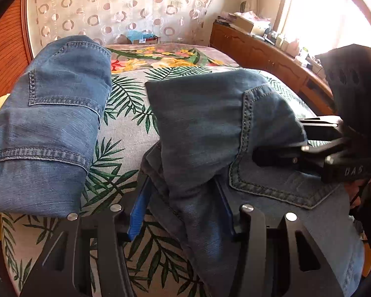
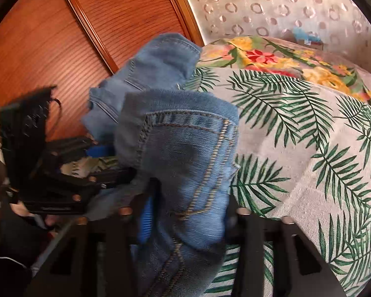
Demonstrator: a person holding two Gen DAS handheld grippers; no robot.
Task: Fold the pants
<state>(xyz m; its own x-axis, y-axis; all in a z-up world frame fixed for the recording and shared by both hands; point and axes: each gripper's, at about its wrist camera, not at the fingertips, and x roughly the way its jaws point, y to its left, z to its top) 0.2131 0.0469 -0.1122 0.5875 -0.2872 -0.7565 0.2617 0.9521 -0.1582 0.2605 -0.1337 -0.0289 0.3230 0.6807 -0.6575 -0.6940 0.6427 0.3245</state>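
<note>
Blue denim jeans [image 1: 205, 123] lie bunched on the bed, a back pocket showing. My left gripper [image 1: 183, 198] is shut on a fold of the jeans that rises between its blue-padded fingers [image 1: 139, 205]. My right gripper [image 2: 185, 212] is shut on another part of the jeans [image 2: 185, 153], by a pocket seam. The right gripper also shows at the right of the left wrist view [image 1: 279, 156], its fingers closed on the denim. The left gripper shows at the left of the right wrist view [image 2: 96, 163]. A second folded pair of jeans [image 1: 54, 113] lies at the left.
The bed carries a grey palm-leaf cover [image 1: 126, 128] and a floral blanket [image 1: 160, 57] further back. A wooden wardrobe [image 2: 61, 37] stands at the left. A wooden dresser [image 1: 259, 49] with clutter runs under the window. A patterned curtain [image 1: 123, 7] hangs behind.
</note>
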